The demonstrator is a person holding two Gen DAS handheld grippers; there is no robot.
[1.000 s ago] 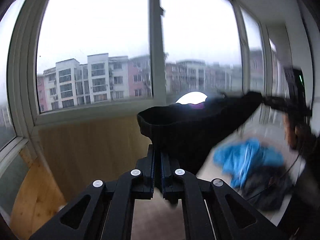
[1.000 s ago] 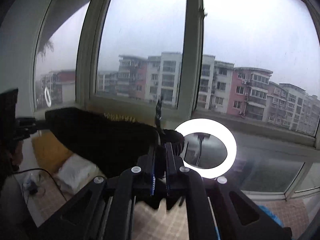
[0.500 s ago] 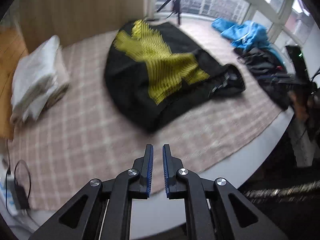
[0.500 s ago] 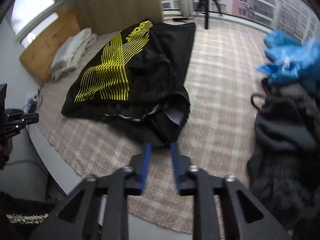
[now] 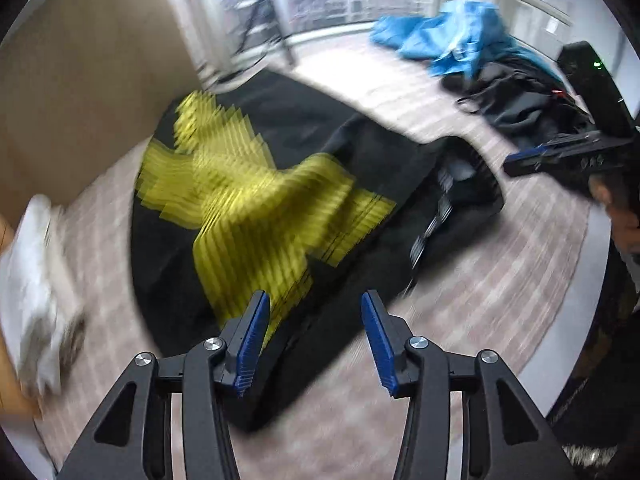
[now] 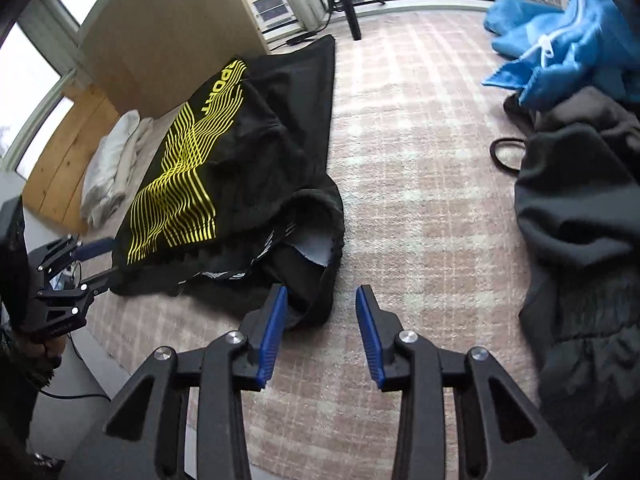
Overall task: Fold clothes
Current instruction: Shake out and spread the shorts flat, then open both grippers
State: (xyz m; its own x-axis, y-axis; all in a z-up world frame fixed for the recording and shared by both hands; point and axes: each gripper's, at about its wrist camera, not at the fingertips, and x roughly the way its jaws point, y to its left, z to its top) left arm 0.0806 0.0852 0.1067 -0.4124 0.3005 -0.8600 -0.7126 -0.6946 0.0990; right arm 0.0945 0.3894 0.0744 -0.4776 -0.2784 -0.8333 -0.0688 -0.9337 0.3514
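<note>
Left wrist view, blurred: the left gripper (image 5: 314, 338) hangs over the near edge of a black shirt (image 5: 280, 208) with a yellow print, lying on a checked cloth (image 5: 500, 280). Its jaws have just been opening and stand spread, pinching nothing. Right wrist view: the right gripper (image 6: 320, 328), jaws spread and empty, hovers beside the shirt's collar (image 6: 316, 240); blue clothes (image 6: 560, 52) and a dark garment (image 6: 580, 216) lie well apart.

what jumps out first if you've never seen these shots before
The black garment with the yellow wavy print grabs the eye first, lying crumpled on the checked pink cloth in the middle. Next comes the bright blue garment heaped at the far right by the window, above a dark grey pile. Up close, the open right gripper and left gripper show vivid blue pads, nothing held.
</note>
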